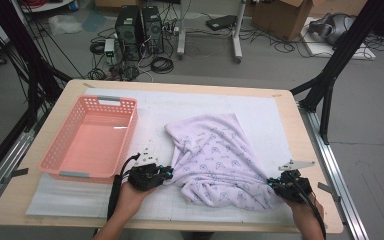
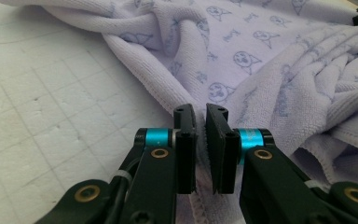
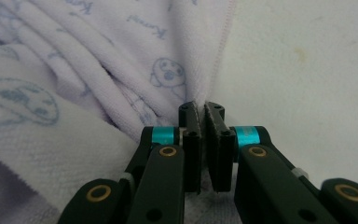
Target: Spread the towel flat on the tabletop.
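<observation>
High view, towel: a lilac terry towel (image 1: 219, 160) with small printed faces lies crumpled on the white gridded mat (image 1: 260, 107), toward the table's near right corner, bunched into ridges and loose folds.
High view, left gripper: the left gripper (image 1: 169, 173) sits at the towel's near left edge, close to the table's near edge, just beside the basket's near right corner.
High view, right gripper: the right gripper (image 1: 271, 184) is at the towel's near right corner, by the table's right edge.
High view, basket: a pink plastic basket (image 1: 62, 145), perforated walls, rectangular, empty, stands at the table's left side, apart from the towel.

Left gripper view, state: the jaws stand a narrow gap apart over the stitched hem (image 2: 198, 205); the pads look barely closed, with cloth passing below and between them, so the grip seems light at best.
Left gripper view, risk: a thin hem in a slack pinch may slide out once the towel is lifted or stretched.

Right gripper view, state: jaws clamped together on the towel's pink-stitched edge (image 3: 214, 77), cloth rising from between the pads.
Right gripper view, risk: only the border is caught; a sharp pull against the looser left side could drag the towel crooked or strip it free.

Texture: soft looped pile, limp, heavy in folds; the mat is dimpled foam.
</observation>
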`<action>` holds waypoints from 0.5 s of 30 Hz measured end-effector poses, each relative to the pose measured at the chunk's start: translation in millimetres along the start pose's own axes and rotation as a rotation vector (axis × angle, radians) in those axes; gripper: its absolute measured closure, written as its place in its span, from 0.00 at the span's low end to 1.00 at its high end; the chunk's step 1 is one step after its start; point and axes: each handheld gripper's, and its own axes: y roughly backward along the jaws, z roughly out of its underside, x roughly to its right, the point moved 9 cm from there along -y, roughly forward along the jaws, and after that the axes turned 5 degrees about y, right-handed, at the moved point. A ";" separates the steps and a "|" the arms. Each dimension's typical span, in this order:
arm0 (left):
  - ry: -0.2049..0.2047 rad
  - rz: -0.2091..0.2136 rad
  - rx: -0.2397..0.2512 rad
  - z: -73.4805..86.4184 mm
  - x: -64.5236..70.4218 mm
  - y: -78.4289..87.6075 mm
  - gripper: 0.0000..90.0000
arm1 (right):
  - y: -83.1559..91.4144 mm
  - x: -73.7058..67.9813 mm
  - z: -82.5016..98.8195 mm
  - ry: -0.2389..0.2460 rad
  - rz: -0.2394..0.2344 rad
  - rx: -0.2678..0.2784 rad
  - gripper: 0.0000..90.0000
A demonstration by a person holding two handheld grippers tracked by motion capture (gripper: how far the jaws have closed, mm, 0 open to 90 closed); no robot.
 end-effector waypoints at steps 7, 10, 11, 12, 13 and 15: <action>0.038 -0.031 0.050 -4.5 -11.6 2.6 0.63 | 7.1 11.8 -34.1 0.025 0.022 0.203 0.66; 0.043 -0.027 0.067 -6.3 -11.8 2.6 0.59 | -2.9 21.0 -55.8 0.004 0.024 0.258 0.61; 0.043 -0.027 0.074 -7.2 -12.0 2.6 0.59 | -9.8 23.9 -63.5 0.004 0.020 0.264 0.60; 0.042 -0.027 0.078 -7.8 -12.2 2.8 0.58 | -17.1 26.0 -71.1 -0.005 0.016 0.264 0.59; 0.044 -0.026 0.082 -8.2 -12.7 2.9 0.58 | -25.2 28.2 -78.9 -0.009 0.019 0.266 0.58; 0.047 -0.029 0.084 -8.5 -13.9 3.2 0.58 | -42.1 32.5 -93.2 -0.018 0.026 0.243 0.56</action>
